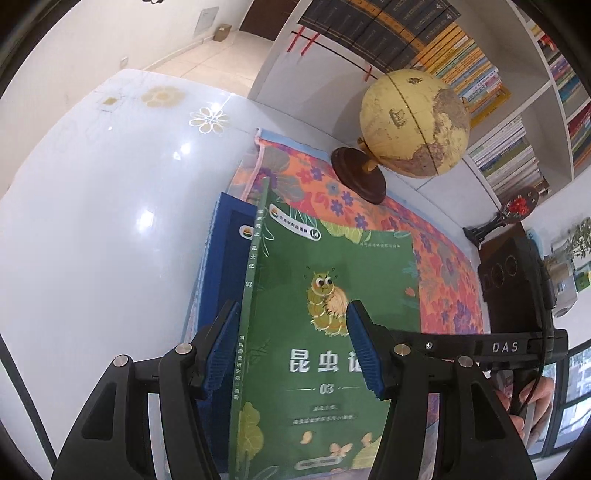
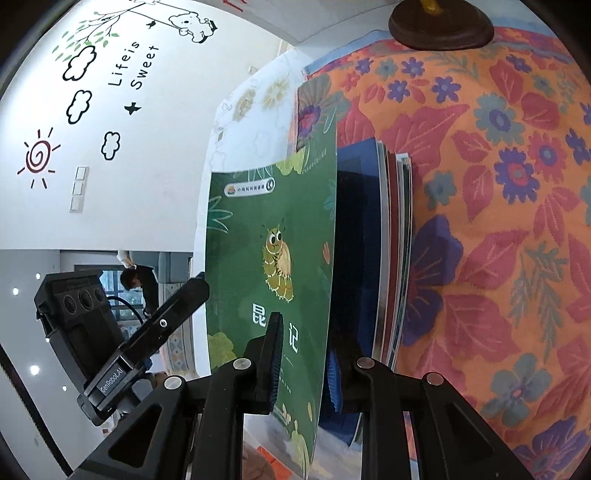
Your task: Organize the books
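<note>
A green book (image 1: 332, 288) with a caterpillar on its cover is lifted above a stack of books with a blue top cover (image 1: 225, 258). The stack lies on a floral mat (image 1: 436, 258). My left gripper (image 1: 291, 347) is open; its blue pads (image 1: 218, 347) straddle the green book's spine side without pinching it. My right gripper (image 2: 303, 369) is shut on the green book (image 2: 273, 240) at its edge, one pad on the cover, one behind. The stack (image 2: 391, 251) shows beside it with page edges visible.
A globe (image 1: 413, 122) on a dark wooden base (image 1: 358, 177) stands on the mat's far end; its base also shows in the right wrist view (image 2: 439, 26). A bookshelf (image 1: 517, 110) stands behind. The white glossy table (image 1: 92, 221) extends left.
</note>
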A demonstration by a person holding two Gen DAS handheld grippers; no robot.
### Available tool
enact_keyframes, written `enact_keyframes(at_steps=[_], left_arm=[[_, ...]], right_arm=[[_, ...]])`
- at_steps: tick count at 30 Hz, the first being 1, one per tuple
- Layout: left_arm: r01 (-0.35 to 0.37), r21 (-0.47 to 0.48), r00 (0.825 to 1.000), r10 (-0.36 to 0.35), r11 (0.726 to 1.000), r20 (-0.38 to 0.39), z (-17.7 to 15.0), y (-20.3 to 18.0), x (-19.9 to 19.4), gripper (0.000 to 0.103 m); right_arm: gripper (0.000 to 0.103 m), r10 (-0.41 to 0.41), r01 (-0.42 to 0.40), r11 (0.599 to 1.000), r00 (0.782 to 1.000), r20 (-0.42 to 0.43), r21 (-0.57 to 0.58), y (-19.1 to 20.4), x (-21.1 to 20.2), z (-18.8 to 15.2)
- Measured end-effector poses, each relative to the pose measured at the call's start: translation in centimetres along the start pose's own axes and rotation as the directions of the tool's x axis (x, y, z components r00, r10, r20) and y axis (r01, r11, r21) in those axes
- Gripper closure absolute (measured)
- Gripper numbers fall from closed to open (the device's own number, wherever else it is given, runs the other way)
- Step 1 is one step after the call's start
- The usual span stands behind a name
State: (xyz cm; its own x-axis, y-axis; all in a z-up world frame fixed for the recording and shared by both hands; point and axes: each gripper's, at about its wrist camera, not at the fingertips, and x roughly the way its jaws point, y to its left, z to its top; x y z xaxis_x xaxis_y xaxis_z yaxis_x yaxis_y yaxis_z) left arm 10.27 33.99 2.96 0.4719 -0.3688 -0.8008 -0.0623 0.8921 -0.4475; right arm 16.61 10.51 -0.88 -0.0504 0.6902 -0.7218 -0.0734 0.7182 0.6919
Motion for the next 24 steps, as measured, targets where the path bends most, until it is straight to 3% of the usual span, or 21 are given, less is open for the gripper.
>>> enact_keyframes(at_steps=[5,13,19,22,24], left_arm=[[0.014,-0.025,1.000,-0.013,1.000,0.003,0.1,1.2,0.4,0.047],[-0.025,-0.037,1.000,0.025,0.999,-0.018,-0.1,2.5,1.4,0.046],[-0.107,0.002,0.994,0.107,0.994,0.012,-0.3,1.3,1.2,0.044],[-0.167,0.028,0.985,0.166,0.986,0.038,-0.6,0.4,0.7,0.043],[-0.215,0.045,0.975,0.212,0.976,0.063,-0.9,-0.3,0.2,0.043]], right_arm=[[0.080,-0.016,0.016,1.000,1.000,0.005,0.000,0.4,0.5,0.3],[0.080,-0.047,0.047,0.999,0.999,0.000,0.015,-0.5,1.0,0.9],[0.080,-0.079,0.079,0.997,0.996,0.032,0.001,-0.6,0.6,1.0],[0.076,-0.129,0.131,0.991,0.990,0.059,-0.032,-0.2,-0.1,0.8],[0.064,-0.156,0.160,0.986,0.983,0.094,-0.043,-0.2,-0.9,0.4]])
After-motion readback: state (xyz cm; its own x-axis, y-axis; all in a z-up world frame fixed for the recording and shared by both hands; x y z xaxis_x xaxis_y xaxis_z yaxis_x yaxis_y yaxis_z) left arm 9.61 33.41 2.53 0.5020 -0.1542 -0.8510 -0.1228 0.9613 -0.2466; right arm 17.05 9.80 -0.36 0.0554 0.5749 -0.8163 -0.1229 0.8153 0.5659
